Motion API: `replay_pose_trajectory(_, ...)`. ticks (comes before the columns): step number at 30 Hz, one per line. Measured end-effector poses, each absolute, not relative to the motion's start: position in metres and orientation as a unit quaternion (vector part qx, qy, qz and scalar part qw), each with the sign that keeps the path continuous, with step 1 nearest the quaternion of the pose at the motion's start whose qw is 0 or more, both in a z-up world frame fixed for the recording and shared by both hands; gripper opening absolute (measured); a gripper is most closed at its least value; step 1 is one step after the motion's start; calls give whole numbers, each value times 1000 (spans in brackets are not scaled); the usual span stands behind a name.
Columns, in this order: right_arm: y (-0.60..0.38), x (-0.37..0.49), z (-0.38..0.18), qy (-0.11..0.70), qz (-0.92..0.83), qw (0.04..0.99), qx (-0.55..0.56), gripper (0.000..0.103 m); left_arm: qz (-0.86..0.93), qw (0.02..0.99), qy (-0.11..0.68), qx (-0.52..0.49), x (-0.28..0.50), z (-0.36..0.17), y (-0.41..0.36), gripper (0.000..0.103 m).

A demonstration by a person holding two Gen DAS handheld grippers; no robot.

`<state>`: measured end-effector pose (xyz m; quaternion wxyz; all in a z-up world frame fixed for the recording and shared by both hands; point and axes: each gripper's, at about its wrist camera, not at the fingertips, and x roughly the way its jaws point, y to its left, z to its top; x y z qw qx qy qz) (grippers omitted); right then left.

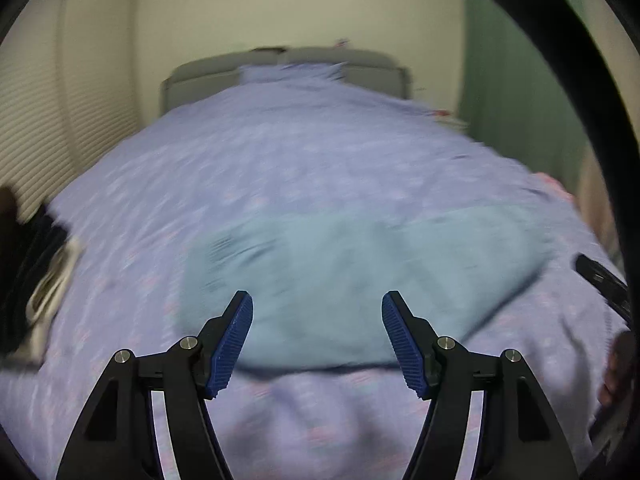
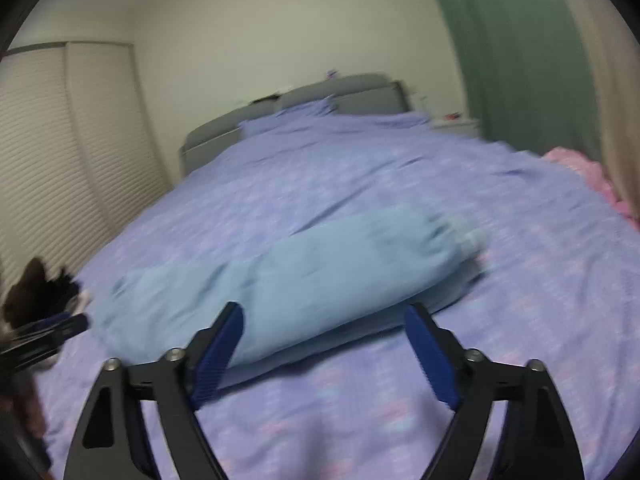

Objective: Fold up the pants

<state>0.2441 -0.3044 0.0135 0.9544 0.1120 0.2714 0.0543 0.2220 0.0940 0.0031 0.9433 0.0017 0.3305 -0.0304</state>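
A pair of light blue pants [image 1: 360,276] lies on a bed [image 1: 280,160] covered with a lavender patterned spread; the pants look already doubled into a long, thick band running across the near part of the bed, though both views are blurred and the exact layers cannot be made out; the left gripper [image 1: 317,340] hangs above the near edge of the band with its two blue-padded fingers spread wide and nothing between them; the right gripper [image 2: 324,350] is likewise wide open and empty, poised over the near edge of the pants [image 2: 288,284] toward the band's bunched end; in the right view the tip of the other tool shows at the far left, well apart from the cloth; a grey headboard [image 2: 340,92] stands at the far end of the bed, a green curtain [image 2: 520,48] hangs on the right, and something pink [image 2: 580,172] lies at the bed's right edge; judging from this, the next fold is about to be set up; to do it well, each gripper should come down at one end of the band, pinch all layers together at the edge rather than only the top one, lift evenly so the cloth does not skew, and lay one end squarely over the other.
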Motion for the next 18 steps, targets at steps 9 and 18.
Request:
replay_pose_trajectory(9,-385,293,-12,295,32,929,220,87,-159,933,322,17,278,0,-13,39)
replay_pose_trajectory(18,-416,338,-50,325,49,886,326,87,-149,917,369,35,329,-23,-59,10)
